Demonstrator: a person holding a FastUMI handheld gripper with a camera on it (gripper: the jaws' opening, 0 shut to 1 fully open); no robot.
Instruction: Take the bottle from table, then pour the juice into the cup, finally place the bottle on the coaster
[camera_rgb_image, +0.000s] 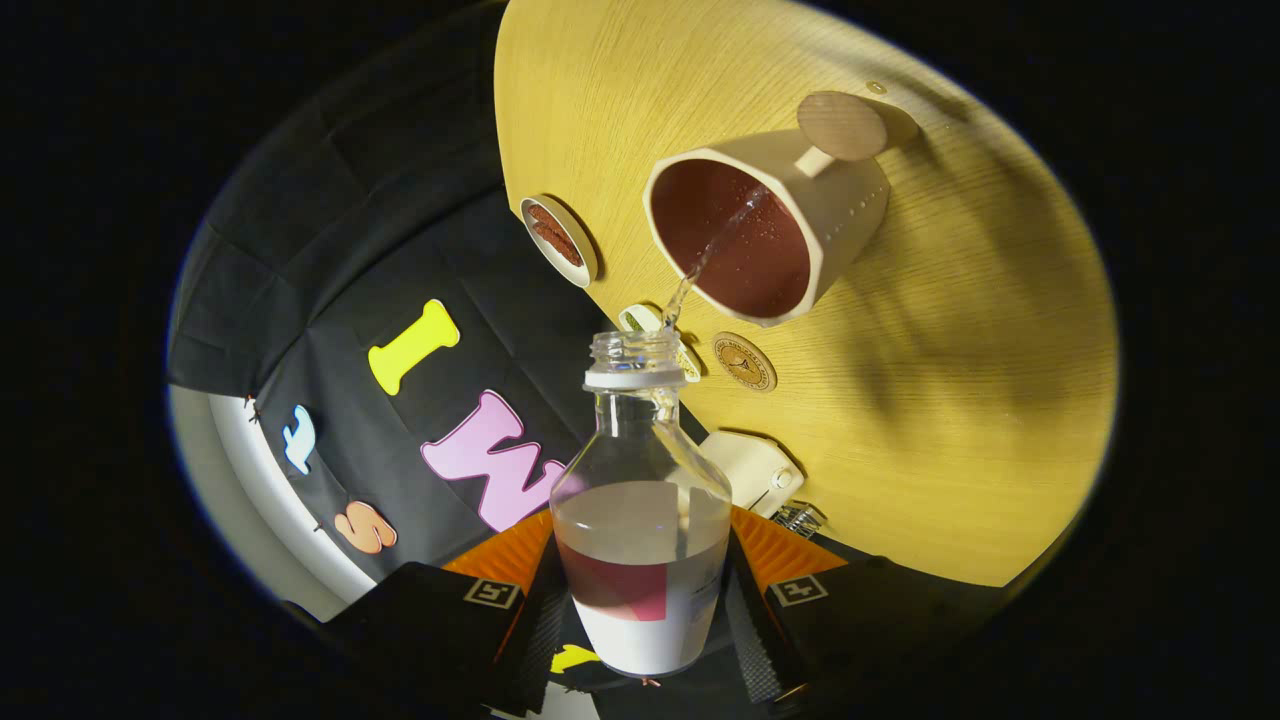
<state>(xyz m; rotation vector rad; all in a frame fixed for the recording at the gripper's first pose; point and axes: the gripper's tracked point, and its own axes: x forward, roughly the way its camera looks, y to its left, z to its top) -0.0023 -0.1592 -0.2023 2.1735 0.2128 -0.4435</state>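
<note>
we've got our tool (640, 600) clamped on the clear plastic bottle (642, 500), both fingers pressing its sides. it's tipped toward the beige cup with a round wooden handle (775, 225) on the light wooden tabletop (950, 380), and a thin clear stream (705, 260) runs from its open neck into the cup.

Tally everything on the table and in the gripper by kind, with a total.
Bottles: 1, the bottle held tilted in the gripper, pouring
Cups: 1, the cup receiving the stream
Coasters: 1, the coaster beside the cup
Round badges: 1, the gold badge
White boxes: 1, the white box
Total: 5
</note>
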